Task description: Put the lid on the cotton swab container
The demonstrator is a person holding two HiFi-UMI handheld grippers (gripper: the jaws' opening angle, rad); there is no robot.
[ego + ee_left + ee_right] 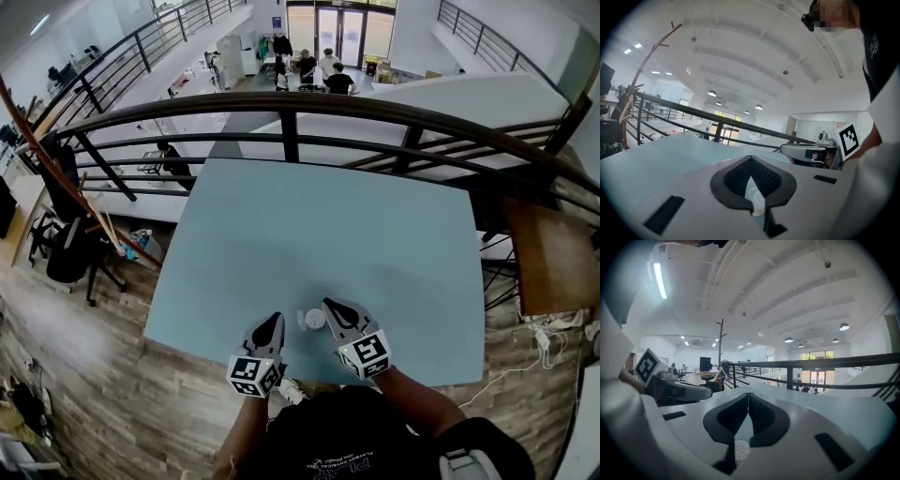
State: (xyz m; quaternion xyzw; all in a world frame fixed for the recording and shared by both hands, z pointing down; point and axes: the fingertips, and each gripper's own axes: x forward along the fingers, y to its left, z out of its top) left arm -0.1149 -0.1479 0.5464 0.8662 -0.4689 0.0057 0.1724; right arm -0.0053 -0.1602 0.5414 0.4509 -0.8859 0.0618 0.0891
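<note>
A small round white cotton swab container stands on the light blue table near its front edge. My left gripper and right gripper flank it closely, both pointing away from me. Both pairs of jaws are together, and I see nothing clamped in either. In the right gripper view, the swab tips in the container show through the slit low between the shut jaws of the right gripper. Low in the slit of the left gripper sits a white scrap that I cannot identify. I make out no separate lid.
A dark metal railing runs along the table's far side, with a drop to a lower floor behind it. A brown wooden side table stands to the right. Office chairs stand below on the left.
</note>
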